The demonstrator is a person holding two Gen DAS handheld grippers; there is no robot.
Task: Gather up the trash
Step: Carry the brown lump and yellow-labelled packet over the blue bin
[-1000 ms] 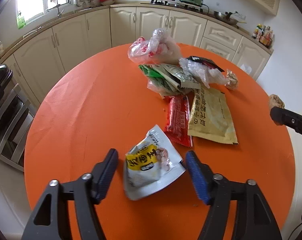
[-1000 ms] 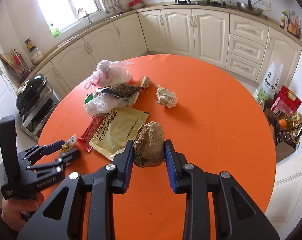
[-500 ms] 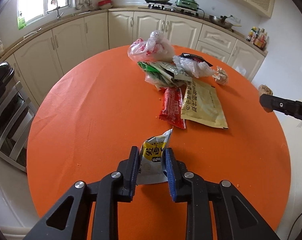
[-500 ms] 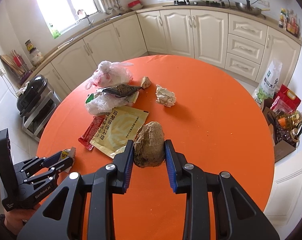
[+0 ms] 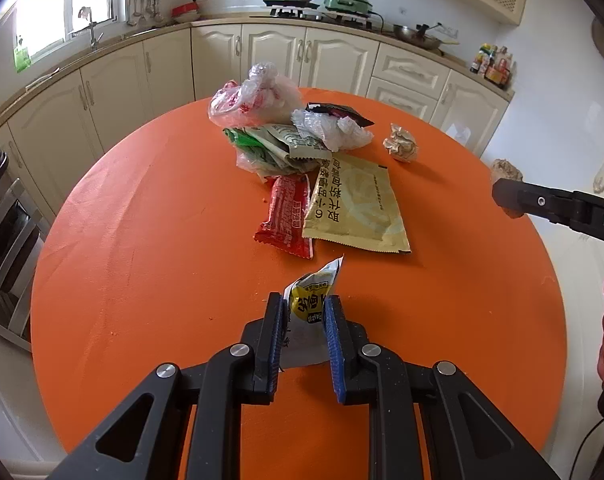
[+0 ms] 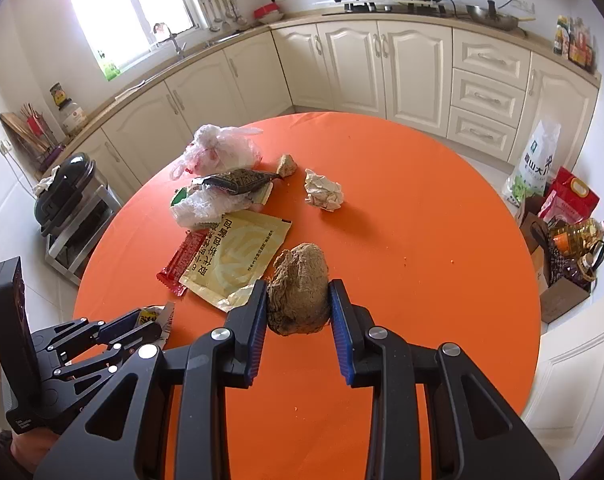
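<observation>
Left gripper (image 5: 305,312): jaws have just been closing and now clamp a small yellow-and-white sachet (image 5: 312,300), which sticks up between the blue pads above the near part of the orange desk (image 5: 142,248). In the right wrist view, this gripper (image 6: 152,322) sits at the near left with the sachet (image 6: 154,315) in its tips.

Right gripper (image 6: 298,300): jaws pressed on both sides of a brown crumpled wad (image 6: 298,289), held over the desk (image 6: 421,240).

Remaining trash on the desk: a tan packet (image 5: 351,204) with a red wrapper (image 5: 288,216) just left of it, both beyond the sachet. Farther off lies a heap of wrappers and a plastic bag (image 5: 254,96). A crumpled paper ball (image 5: 401,145) lies apart, right of the heap.
</observation>
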